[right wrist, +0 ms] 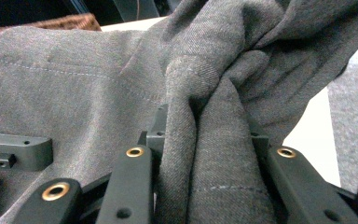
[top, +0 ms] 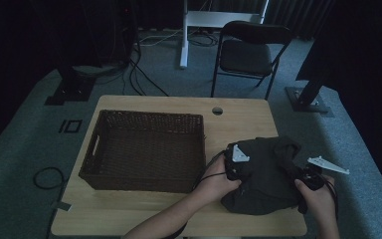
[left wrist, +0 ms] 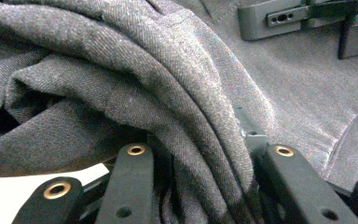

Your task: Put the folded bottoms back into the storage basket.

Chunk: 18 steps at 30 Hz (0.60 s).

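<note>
A dark grey garment (top: 266,174) is bunched on the right part of the wooden table (top: 129,209). My left gripper (top: 238,167) grips its left edge and my right gripper (top: 306,181) its right edge, a hand on each. In the left gripper view thick folds of the grey cloth (left wrist: 121,84) run between the black jaws of my left gripper (left wrist: 198,154), which is shut on them. In the right gripper view a twisted bundle of the cloth (right wrist: 205,93) is pinched in my right gripper (right wrist: 200,140). The jaw tips are buried in fabric.
A large dark wicker basket (top: 149,115) stands on the left half of the table, just left of my left hand. Behind the table are a black chair (top: 248,52), a white desk leg (top: 183,35) and cables on the carpet. The table's right edge lies close to my right hand.
</note>
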Available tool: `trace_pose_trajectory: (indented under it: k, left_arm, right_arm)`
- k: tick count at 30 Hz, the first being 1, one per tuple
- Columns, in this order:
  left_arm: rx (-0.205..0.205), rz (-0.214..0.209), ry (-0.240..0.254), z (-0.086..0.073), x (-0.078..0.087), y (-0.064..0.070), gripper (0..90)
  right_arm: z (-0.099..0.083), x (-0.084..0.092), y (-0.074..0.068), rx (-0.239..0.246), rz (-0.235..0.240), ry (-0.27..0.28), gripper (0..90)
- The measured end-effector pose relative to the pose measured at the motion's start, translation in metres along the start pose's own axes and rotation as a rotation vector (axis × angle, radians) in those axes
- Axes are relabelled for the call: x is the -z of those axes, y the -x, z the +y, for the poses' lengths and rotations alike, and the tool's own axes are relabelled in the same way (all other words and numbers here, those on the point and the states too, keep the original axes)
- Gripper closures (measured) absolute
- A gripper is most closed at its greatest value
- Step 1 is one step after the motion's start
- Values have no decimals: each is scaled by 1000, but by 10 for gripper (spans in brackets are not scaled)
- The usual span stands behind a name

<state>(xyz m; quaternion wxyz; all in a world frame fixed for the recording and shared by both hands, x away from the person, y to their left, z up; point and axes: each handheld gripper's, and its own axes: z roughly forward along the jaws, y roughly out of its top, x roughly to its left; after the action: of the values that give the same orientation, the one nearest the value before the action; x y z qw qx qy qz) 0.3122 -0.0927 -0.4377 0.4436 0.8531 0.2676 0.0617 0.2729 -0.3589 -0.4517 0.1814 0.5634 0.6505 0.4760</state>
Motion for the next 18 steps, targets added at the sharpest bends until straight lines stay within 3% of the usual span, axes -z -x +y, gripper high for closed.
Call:
trace_pose_trajectory:
  k: [18]
  left_arm:
    - [-33, 20, 36, 27, 49, -24, 674]
  right_arm:
    - [45, -2, -35, 22, 48, 55, 654]
